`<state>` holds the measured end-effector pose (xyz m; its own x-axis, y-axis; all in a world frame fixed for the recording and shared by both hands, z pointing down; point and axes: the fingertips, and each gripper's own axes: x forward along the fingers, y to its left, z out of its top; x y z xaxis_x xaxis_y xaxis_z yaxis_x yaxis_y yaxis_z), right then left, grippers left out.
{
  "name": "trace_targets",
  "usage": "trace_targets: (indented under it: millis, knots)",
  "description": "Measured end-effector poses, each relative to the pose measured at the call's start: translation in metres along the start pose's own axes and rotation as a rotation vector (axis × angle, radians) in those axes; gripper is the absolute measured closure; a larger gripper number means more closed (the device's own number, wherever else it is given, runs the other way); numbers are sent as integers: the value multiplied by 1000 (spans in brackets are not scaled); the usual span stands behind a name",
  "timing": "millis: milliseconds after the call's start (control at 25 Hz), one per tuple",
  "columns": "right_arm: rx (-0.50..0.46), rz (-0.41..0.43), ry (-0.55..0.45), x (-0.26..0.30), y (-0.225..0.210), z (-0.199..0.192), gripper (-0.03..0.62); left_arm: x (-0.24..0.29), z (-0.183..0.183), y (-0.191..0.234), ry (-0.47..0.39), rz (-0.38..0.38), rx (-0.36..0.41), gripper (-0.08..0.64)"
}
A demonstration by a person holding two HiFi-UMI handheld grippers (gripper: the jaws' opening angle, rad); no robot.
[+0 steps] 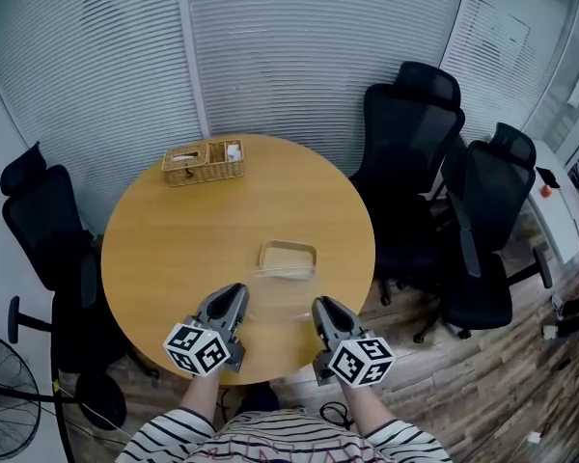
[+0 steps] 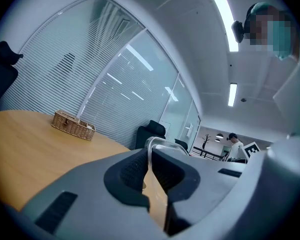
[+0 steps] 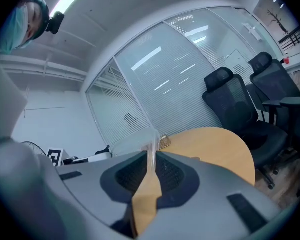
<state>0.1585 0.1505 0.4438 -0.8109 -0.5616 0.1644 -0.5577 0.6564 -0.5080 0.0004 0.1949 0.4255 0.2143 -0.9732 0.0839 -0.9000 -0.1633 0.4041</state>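
Though faint, the clear box [image 1: 288, 258] apparently sits clamped between both jaws.

Room: small meeting room enclosed by glass walls.

A round wooden table [image 1: 174, 249] is seen at the centre, on a floor of grey-brown wood planks [image 1: 482, 394]. The far side is closed off by curved glass panels [image 1: 299, 46] covered with fine horizontal frosted stripes and divided by white posts. Two black mesh office chairs [image 1: 410, 152] are placed at the right and a third chair [image 1: 43, 230] at the left. What appears to be a floor fan [image 1: 0, 384] is cut off at the lower left corner. Long ceiling light strips [image 2: 224, 14] are lit on the white ceiling.
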Motion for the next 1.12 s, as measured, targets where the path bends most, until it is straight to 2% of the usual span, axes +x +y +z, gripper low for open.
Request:
trace_targets:
  millis: [640,1120]
  knots:
    - [-43,24,39,-76,25,-20,526,-65,-21,-59,1,41,33,517]
    - [-57,11,70,-114,27,-42,528,-94,-46,-87,48,47,64,518]
